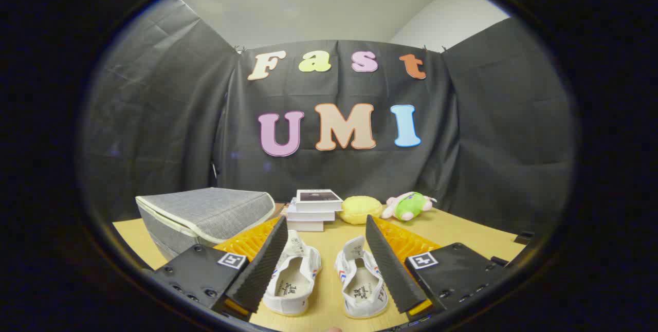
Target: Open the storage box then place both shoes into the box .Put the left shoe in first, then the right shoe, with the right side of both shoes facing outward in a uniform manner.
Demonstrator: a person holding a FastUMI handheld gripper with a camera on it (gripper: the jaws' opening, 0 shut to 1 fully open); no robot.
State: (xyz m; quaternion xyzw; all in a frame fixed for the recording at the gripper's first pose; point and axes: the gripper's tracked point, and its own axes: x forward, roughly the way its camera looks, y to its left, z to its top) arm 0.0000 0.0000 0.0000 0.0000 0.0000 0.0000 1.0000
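Two shoes: a white pair, side by side on the wooden table (462, 229), heels toward the camera and toes pointing away
Left-hand shoe (292, 283): lies between the gripper's fingers, close to the inner face of the left finger, its heel opening facing up
Right-hand shoe (363, 286): also between the fingers, close to the inner face of the right finger, a small gap of bare table between it and the other shoe
Gripper (327, 265): fingers spread wide apart, pressing on nothing, one on each outer side of the pair; both shoes sit free on the table
Storage box (205, 214): grey fabric box with pale piping, lid down, standing beyond the left finger and left of the shoes
Books (313, 208): a short stack straight ahead, beyond the toes of the shoes, just right of the box
Yellow soft toy (360, 209): round, just right of the books
Pink and green plush toy (408, 205): lying on its side, right of the yellow one, near the back edge of the table
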